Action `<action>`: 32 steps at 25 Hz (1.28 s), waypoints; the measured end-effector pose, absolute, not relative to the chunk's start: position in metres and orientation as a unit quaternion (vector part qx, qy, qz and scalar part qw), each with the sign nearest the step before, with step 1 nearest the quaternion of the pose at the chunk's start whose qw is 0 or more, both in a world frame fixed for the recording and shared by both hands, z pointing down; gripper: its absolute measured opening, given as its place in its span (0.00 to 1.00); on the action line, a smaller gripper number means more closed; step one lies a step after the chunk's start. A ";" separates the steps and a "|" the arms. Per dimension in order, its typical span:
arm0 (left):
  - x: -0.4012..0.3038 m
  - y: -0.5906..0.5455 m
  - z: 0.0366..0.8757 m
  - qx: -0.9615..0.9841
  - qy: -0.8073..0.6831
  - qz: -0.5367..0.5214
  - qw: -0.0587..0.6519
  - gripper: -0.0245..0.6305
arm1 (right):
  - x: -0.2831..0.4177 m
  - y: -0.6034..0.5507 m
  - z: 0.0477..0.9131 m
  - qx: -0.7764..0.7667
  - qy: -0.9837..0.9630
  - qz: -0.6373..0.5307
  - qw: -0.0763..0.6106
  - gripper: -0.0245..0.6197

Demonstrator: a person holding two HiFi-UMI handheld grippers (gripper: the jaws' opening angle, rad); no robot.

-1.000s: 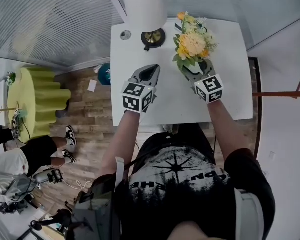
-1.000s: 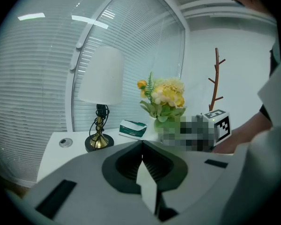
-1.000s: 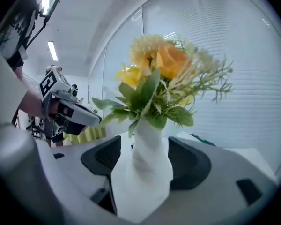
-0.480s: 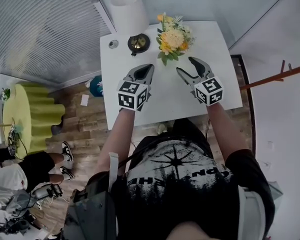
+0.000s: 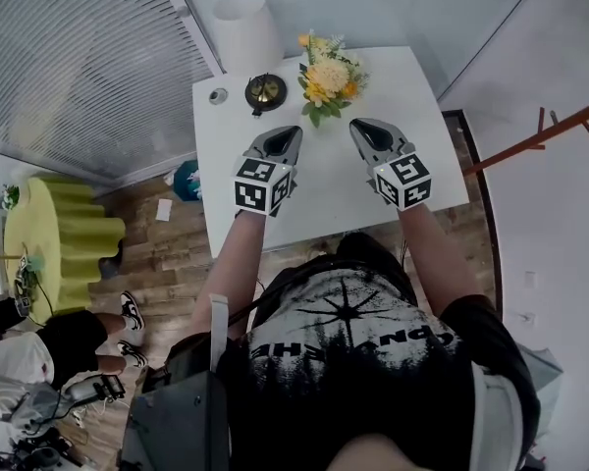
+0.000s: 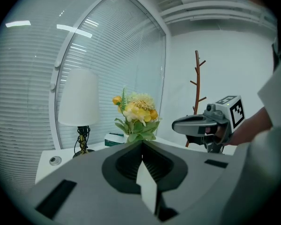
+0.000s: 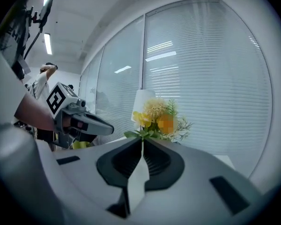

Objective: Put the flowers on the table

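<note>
A bunch of yellow and orange flowers [image 5: 329,75] with green leaves stands upright at the far edge of the white table [image 5: 324,189], free of both grippers. In the left gripper view the flowers [image 6: 136,116] rise beyond the jaws; in the right gripper view the flowers [image 7: 157,118] do the same. My right gripper [image 5: 358,126] hovers over the table a little short of the bunch, its jaws closing to shut with nothing between them. The left gripper [image 5: 285,131] hangs beside it, shut and empty.
A lamp with a white shade [image 5: 245,23] and a dark round base [image 5: 264,89] stands left of the flowers, with a small round disc [image 5: 217,95] further left. A brown coat stand [image 5: 540,140] is at the right. A green ruffled table [image 5: 64,234] stands on the wooden floor at the left.
The right gripper has let go of the flowers, drawn back toward me and closed. The flowers stay on the table. The left gripper has kept its place.
</note>
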State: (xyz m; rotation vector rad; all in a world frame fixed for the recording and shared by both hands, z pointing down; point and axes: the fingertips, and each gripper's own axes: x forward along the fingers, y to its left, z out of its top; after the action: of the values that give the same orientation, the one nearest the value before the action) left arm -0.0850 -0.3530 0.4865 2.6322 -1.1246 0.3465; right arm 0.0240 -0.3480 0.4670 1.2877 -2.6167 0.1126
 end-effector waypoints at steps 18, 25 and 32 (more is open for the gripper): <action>-0.082 -0.349 0.479 0.905 -0.392 0.121 0.108 0.06 | 0.029 -0.337 0.478 0.439 -0.889 0.047 0.125 0.06; -0.081 -0.351 0.480 0.905 -0.394 0.119 0.109 0.05 | 0.032 -0.338 0.481 0.439 -0.888 0.052 0.126 0.06; -0.079 -0.350 0.478 0.905 -0.393 0.122 0.103 0.06 | 0.026 -0.339 0.479 0.432 -0.890 0.028 0.142 0.06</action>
State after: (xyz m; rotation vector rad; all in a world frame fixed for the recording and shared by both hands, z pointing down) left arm -0.0790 -0.3504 0.4782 2.6707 -1.1605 0.3614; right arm 0.0262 -0.3391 0.4790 1.2473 -2.5690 0.0808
